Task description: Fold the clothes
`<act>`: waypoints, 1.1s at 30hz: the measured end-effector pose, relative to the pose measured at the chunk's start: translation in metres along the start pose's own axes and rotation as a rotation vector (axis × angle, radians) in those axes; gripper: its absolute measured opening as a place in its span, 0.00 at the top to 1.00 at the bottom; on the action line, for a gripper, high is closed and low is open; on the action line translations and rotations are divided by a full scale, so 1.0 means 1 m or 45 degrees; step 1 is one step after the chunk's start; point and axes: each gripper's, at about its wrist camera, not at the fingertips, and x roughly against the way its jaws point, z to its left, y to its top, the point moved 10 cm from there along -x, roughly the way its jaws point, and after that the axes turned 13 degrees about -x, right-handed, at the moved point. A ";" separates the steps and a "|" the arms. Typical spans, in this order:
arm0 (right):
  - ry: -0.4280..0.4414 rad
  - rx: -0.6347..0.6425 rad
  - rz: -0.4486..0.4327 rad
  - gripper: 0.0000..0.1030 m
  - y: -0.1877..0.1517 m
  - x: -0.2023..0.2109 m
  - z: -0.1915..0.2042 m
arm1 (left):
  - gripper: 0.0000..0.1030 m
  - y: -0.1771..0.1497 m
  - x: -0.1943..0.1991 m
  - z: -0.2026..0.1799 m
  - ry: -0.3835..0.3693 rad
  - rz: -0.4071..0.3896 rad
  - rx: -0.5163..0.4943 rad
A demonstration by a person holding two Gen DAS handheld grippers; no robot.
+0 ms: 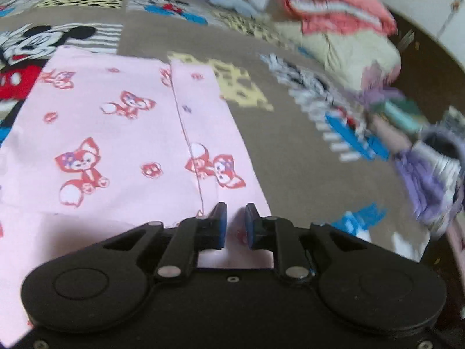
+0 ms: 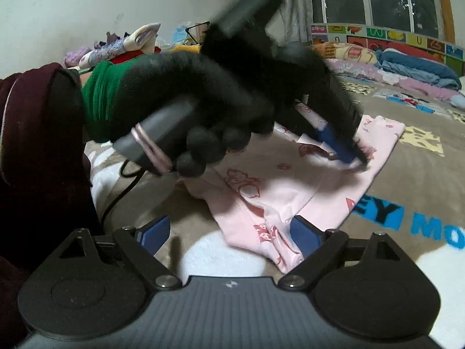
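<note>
A pink garment (image 1: 101, 122) printed with red foxes lies flat and folded on a brown cartoon blanket (image 1: 290, 151). My left gripper (image 1: 235, 212) hovers over its near right part; a narrow gap shows between the blue pads, with only flat cloth beneath. In the right wrist view a black-gloved hand (image 2: 218, 93) holds the left gripper (image 2: 345, 152), tips down at the pink garment (image 2: 290, 186). My right gripper (image 2: 229, 232) stands wide open low over the blanket (image 2: 407, 174), and the garment's near corner lies between its fingers, beside the right pad (image 2: 305, 232), untouched by the left one.
A coral and cream pile of folded clothes (image 1: 334, 8) sits at the back right. Purple clothing (image 1: 427, 180) lies at the right edge. Blue and pink bedding (image 2: 421, 67) lines the wall under a window. A black cable (image 2: 125, 186) trails from the left gripper's handle.
</note>
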 end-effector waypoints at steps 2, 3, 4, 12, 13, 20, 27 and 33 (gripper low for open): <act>-0.005 0.000 -0.017 0.15 0.003 0.005 -0.001 | 0.79 0.006 0.022 -0.004 0.025 -0.084 -0.026; -0.004 -0.001 -0.029 0.15 0.004 0.007 -0.001 | 0.73 0.005 0.034 -0.001 0.040 -0.110 -0.010; -0.001 -0.003 -0.044 0.15 0.004 0.009 0.000 | 0.72 0.002 0.045 0.003 0.056 -0.130 0.017; -0.064 0.090 0.000 0.14 -0.003 0.000 0.008 | 0.67 -0.027 0.136 0.060 0.278 -0.296 0.273; -0.076 0.095 -0.022 0.14 0.001 0.002 0.009 | 0.64 -0.030 0.146 0.068 0.310 -0.317 0.300; -0.115 0.164 0.011 0.11 -0.008 -0.013 0.012 | 0.56 -0.069 0.201 0.134 0.590 -0.406 0.640; -0.122 0.099 -0.024 0.13 -0.004 -0.010 0.005 | 0.56 -0.101 0.200 0.155 0.529 -0.426 0.836; -0.112 0.063 -0.047 0.13 -0.001 -0.004 0.003 | 0.56 -0.101 0.192 0.159 0.476 -0.449 0.889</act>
